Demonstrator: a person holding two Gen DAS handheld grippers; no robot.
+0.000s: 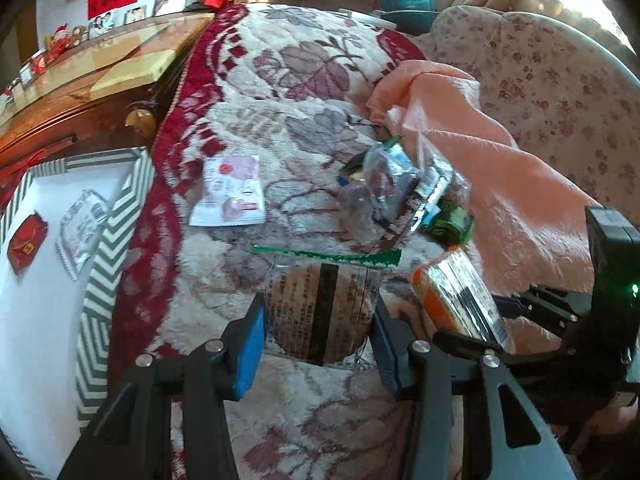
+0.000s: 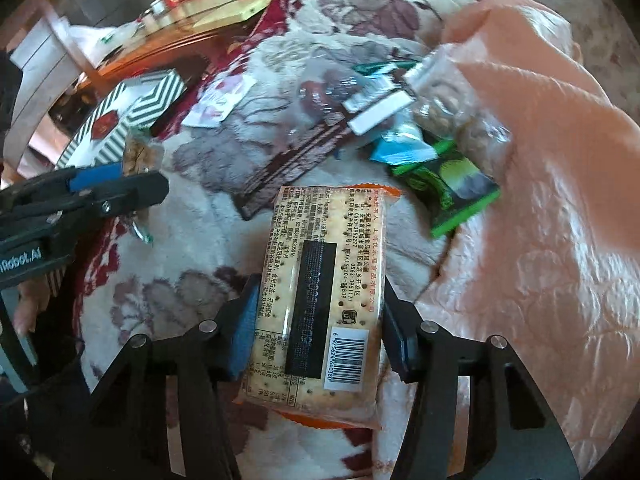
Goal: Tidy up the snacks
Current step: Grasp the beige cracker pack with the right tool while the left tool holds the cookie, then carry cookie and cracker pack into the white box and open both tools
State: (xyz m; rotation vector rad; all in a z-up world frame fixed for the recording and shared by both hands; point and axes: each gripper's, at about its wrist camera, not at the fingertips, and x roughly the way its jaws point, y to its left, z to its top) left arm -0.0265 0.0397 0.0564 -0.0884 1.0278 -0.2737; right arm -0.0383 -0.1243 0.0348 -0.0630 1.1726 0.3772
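Observation:
My left gripper point(image 1: 318, 316) is shut on a clear packet with a round brown biscuit point(image 1: 320, 308) and a green serrated top edge, held above the floral blanket. My right gripper point(image 2: 318, 320) is shut on an orange-edged cracker packet point(image 2: 320, 300) with a barcode; it also shows in the left wrist view point(image 1: 460, 296). A pile of loose snacks point(image 1: 400, 192) lies on the blanket ahead, among them a green packet point(image 2: 452, 188) and a clear bag of nuts point(image 2: 444, 92). A white and pink packet point(image 1: 228, 192) lies apart to the left.
A white box with a grey chevron rim point(image 1: 104, 240) stands at the left and holds a red packet point(image 1: 26, 244) and a white packet point(image 1: 80, 232). A peach cloth point(image 1: 500, 168) covers the right side. A wooden table point(image 1: 80, 92) stands behind the box.

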